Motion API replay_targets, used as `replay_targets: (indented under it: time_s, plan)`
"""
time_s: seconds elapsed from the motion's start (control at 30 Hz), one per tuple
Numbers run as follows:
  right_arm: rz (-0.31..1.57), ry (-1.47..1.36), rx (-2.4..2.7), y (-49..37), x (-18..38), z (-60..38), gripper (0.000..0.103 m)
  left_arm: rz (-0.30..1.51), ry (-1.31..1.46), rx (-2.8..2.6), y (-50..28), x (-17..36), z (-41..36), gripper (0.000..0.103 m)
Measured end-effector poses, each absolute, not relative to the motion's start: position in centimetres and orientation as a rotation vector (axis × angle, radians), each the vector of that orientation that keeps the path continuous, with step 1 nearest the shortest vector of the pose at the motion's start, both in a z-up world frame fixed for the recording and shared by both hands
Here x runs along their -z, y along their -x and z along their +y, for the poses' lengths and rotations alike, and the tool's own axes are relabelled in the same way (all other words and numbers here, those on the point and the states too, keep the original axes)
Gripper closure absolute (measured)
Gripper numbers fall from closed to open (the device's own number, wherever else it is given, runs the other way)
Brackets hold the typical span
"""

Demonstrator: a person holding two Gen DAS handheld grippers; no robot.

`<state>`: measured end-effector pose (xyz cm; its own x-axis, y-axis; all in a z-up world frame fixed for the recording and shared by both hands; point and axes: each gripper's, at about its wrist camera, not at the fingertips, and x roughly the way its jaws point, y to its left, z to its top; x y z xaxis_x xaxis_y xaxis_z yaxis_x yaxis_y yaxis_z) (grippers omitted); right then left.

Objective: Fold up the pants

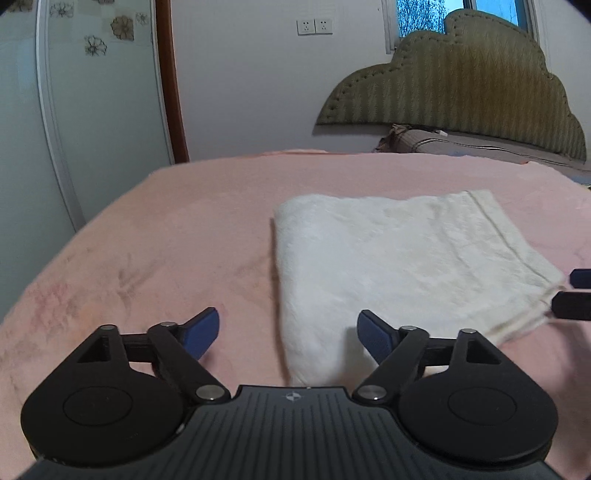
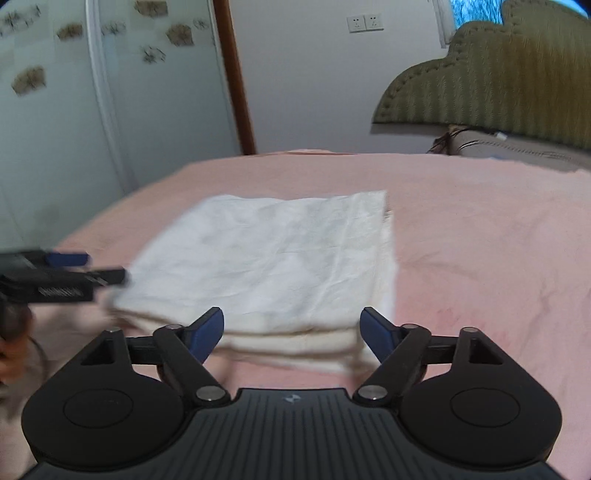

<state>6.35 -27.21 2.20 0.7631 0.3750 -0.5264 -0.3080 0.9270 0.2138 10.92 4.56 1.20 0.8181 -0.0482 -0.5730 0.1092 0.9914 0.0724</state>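
Bedroom: pink bed (image 1: 166,240), padded headboard (image 1: 461,81) against pale wall, window (image 1: 424,14) above. White pants (image 1: 388,266), folded into a flat rectangular stack, lying on the bed near its front edge. Left gripper (image 1: 288,332) jaws wide apart, holding nothing, just in front of the stack's left corner. Right gripper (image 2: 291,332) also spread wide, empty, just short of the stack's layered near edge.

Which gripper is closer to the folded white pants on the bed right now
Right, narrowly. The right gripper stands open over the folded white pants' stacked near edge. The left gripper stands open at their near left corner, mostly over the pink bedcover. Neither grips them.
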Motion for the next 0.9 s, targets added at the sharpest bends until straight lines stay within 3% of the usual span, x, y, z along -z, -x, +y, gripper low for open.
replay_targets:
  time_s: [0.3,0.63,0.9]
  plan:
    - [0.664,-0.058,-0.386,-0.5,-1.6,-25.0,0.017,0.75,0.001,0.175,-7.3,1.0,3.3,0.015]
    - [0.659,-0.293,-0.528,3.2,-3.2,-24.1,0.017,0.758,-0.038,0.15,-5.7,2.2,2.6,0.014]
    - [0.633,-0.507,-0.55,3.4,-4.1,-24.1,0.011,0.707,-0.079,0.107,-5.3,3.2,2.0,0.002]
